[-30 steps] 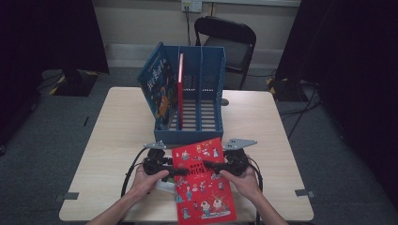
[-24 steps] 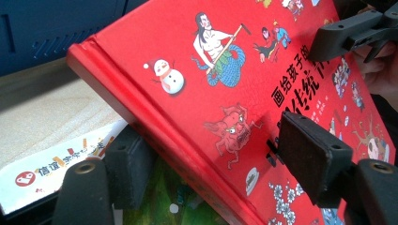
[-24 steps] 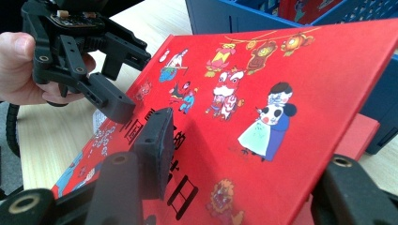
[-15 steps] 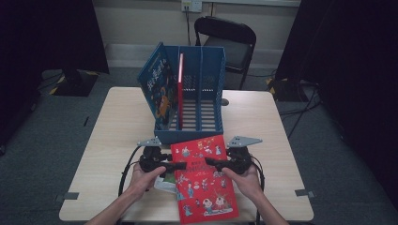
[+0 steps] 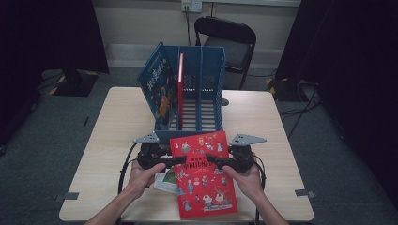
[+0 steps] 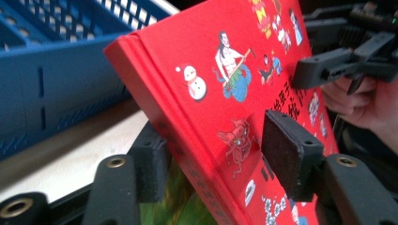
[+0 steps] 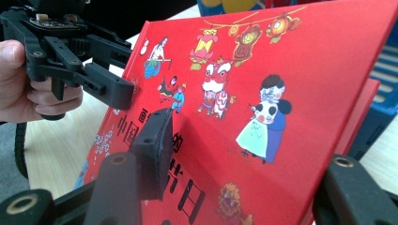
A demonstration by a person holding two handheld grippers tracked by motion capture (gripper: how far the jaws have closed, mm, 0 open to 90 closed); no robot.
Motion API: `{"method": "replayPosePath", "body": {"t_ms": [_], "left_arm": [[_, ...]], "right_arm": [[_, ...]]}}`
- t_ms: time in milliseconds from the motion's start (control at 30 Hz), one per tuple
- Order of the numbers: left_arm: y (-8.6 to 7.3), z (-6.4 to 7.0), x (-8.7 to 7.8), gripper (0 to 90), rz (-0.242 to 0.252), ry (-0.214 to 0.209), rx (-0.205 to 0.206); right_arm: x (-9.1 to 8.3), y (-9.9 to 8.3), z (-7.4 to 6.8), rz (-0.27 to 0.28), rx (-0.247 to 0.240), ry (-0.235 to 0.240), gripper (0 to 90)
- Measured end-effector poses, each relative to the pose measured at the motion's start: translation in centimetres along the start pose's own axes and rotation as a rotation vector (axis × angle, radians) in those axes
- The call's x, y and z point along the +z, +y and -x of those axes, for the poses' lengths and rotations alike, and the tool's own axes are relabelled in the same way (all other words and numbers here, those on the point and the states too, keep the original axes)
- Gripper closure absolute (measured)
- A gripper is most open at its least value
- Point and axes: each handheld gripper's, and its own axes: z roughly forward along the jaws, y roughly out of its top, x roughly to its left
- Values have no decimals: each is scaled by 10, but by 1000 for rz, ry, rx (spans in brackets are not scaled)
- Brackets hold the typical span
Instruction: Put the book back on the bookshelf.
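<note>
A left gripper (image 5: 180, 160) and right gripper (image 5: 210, 161) clamp opposite edges of a red picture book (image 5: 202, 173) — tilted above the table (image 5: 117, 117) — apparently to slot it upright into the blue rack (image 5: 199, 93).

I note a bright red book (image 5: 205, 176) covered in small cartoon figures, a snowman and dark lettering. Blue slatted rack (image 5: 202, 101); blue illustrated book (image 5: 157, 89). Black claws. Pale wood-grain counter (image 5: 117, 126).
</note>
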Motion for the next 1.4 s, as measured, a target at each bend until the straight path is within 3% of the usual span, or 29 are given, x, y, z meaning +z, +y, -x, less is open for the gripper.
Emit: {"method": "replayPosePath", "body": {"t_ms": [333,500,800,1133,1400], "left_arm": [[18,7,7,478,25,-13,32],[24,12,5,510,46,-44,39],[39,16,-3,535,74,-85,33],[39,16,-7,530,93,-80,37],[50,20,-18,596,168,-121,42]], "right_arm": [[-14,5,1,29,24,-25,466],[-22,8,1,54,29,-29,472],[-37,29,-10,116,-5,-57,510],[-32,41,-11,103,-2,-52,506],[-39,52,-20,135,-40,-42,541]]}}
